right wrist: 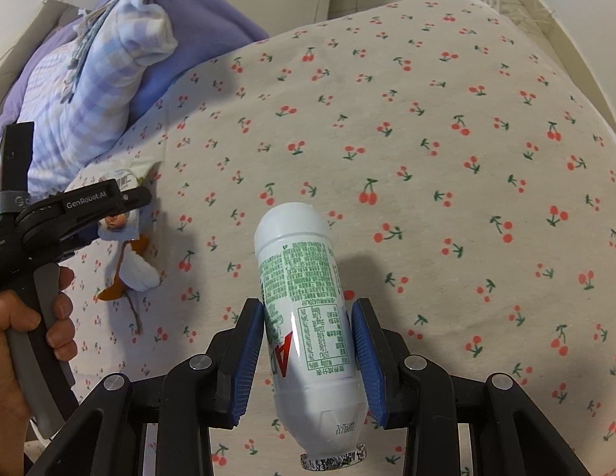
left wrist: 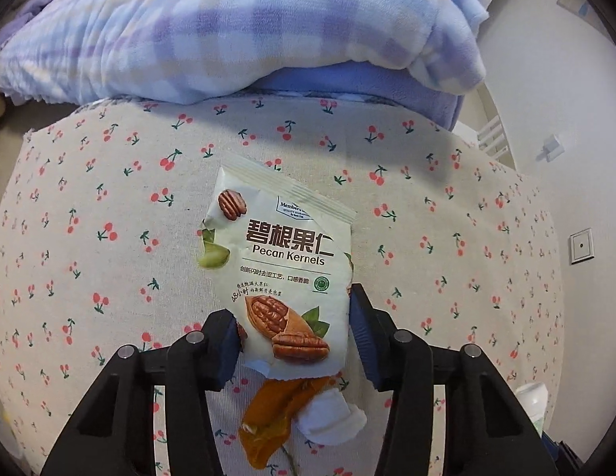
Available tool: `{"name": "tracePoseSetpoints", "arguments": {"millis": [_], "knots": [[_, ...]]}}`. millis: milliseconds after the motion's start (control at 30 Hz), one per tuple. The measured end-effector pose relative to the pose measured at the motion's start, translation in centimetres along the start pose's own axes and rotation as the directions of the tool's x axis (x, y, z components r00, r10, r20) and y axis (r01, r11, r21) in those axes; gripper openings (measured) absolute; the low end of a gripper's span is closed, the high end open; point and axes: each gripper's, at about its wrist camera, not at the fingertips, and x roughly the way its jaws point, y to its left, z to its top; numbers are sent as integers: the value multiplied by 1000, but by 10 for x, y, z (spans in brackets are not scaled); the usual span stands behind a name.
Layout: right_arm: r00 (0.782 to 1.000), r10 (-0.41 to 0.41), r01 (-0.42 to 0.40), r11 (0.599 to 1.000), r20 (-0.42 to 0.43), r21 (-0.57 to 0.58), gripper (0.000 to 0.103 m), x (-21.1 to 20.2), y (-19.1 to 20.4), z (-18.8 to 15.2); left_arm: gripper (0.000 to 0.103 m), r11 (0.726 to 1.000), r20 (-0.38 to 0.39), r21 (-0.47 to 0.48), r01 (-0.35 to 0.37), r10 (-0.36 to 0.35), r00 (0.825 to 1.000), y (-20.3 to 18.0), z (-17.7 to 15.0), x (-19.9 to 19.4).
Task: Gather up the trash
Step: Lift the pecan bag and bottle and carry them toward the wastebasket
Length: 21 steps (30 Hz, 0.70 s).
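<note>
**Two grippers gather litter from a cherry-print bed**

A bed sheet point(right wrist: 427, 139) with small red cherries fills both views. At its far left lies a heap of lilac and blue checked bedding point(left wrist: 228, 39).

The right gripper point(right wrist: 308, 353) is clamped on a white plastic drink bottle point(right wrist: 304, 317), blue pads pressing its middle, foil mouth toward the camera. It looks empty, light and fairly stiff, though smooth enough to slip.

At the near left, a hand point(right wrist: 14, 341) holds the left gripper point(left wrist: 294, 337), its fingers partly drawn in either side of a pecan kernel packet point(left wrist: 280, 261). The left pad touches the packet's edge; whether the right pad does, I cannot tell. The packet lies flat on the sheet: thin, crinkly, nearly weightless, best pinched across its lower end.

Just nearer sit a scrap of orange peel point(left wrist: 268, 416) and a crumpled white tissue point(left wrist: 332, 416), both soft.
</note>
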Motion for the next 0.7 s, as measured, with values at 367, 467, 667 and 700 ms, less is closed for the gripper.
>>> {"name": "tracePoseSetpoints", "arguments": {"millis": [367,467,667,700], "knots": [[999,2,0,999,38,-36,41,-17,12,-4,50,998,51,56,36,-39,998,7,-39,-75],[999,7,-4,998,49,-58,41,-24,20,-7,50,997,58,67,38,-42,997,15,-56,-93],[997,44,-38,994,56,-100,41,-36,40,-17,50,996,71,80,36,-42,997,46,-91,-124],[997,57,-51,993,51,-103,41,-37,43,-19,50,996,71,78,35,-41,997,52,-95,-127]]}}
